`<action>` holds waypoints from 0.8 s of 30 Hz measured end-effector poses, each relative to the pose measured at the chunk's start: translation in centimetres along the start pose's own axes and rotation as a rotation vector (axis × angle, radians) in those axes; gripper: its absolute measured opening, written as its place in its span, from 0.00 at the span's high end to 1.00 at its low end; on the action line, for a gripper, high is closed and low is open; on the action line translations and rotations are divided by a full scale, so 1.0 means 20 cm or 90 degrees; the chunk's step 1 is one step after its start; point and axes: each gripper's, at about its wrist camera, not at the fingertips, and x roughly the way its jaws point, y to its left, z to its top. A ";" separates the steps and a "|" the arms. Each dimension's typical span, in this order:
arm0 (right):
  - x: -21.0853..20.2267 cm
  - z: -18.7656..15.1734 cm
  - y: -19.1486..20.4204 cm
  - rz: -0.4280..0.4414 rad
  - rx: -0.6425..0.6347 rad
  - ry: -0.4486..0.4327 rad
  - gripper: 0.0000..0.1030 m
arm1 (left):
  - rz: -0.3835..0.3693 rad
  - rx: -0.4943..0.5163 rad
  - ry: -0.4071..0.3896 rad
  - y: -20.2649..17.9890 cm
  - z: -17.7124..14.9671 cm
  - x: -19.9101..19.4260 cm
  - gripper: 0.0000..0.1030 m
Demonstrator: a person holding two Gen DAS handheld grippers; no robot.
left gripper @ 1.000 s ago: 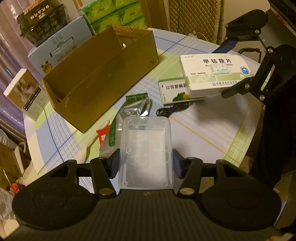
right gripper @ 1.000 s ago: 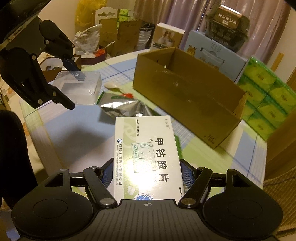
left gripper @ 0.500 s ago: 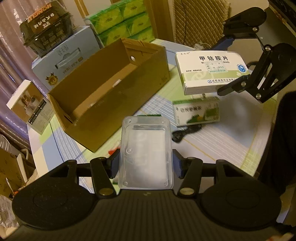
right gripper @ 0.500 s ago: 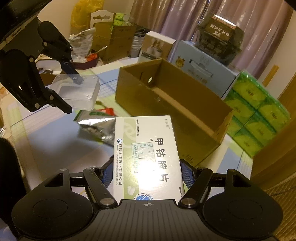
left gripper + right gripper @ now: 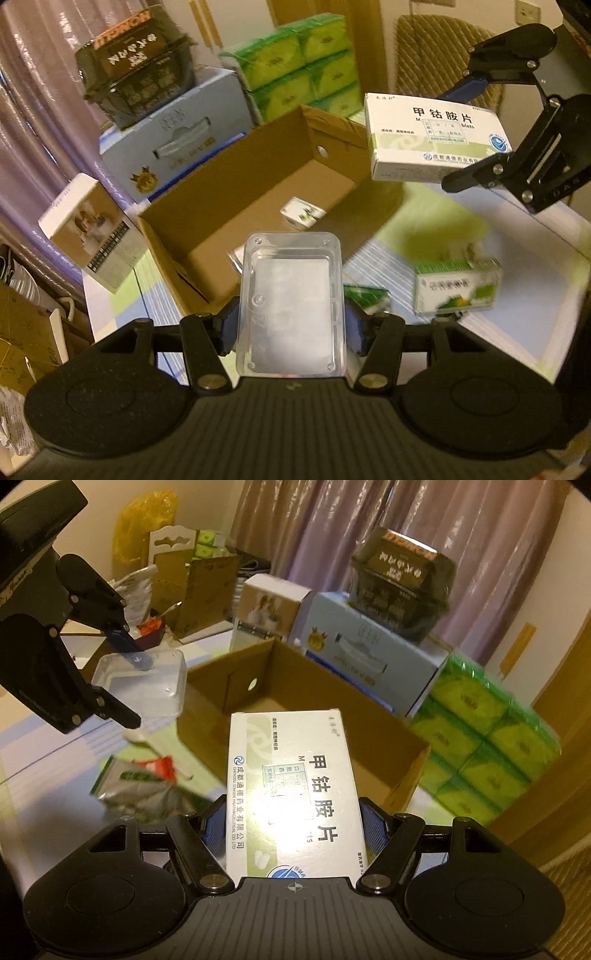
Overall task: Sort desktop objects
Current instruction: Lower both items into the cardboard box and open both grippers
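My left gripper is shut on a clear plastic box, held in the air just before the near wall of the open cardboard box. The right gripper is shut on a white and green medicine box, lifted over the carton's near right corner. Each gripper shows in the other's view: the right one with its medicine box, the left one with the clear box. One small white and green packet lies inside the carton.
On the table lie a green and white medicine box, a silver foil pouch, a red sachet and a white spoon. Behind the carton stand a blue box, green tissue packs and a white box.
Both grippers have risen and moved forward toward the cardboard box with their loads. The carton's inside and the small packet in it have come into view.
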 end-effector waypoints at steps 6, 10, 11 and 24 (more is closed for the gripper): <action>0.12 0.13 -0.12 -0.013 0.005 0.002 0.33 | 0.008 -0.014 -0.018 0.07 0.13 0.09 0.50; 0.24 0.15 -0.20 -0.022 0.013 0.015 0.33 | 0.010 -0.027 -0.030 0.11 0.21 0.18 0.50; 0.27 0.15 -0.23 -0.023 0.018 0.018 0.33 | 0.010 -0.031 -0.032 0.13 0.22 0.20 0.50; 0.59 0.14 -0.51 -0.021 0.255 0.038 0.33 | 0.014 -0.215 -0.017 0.37 0.25 0.56 0.50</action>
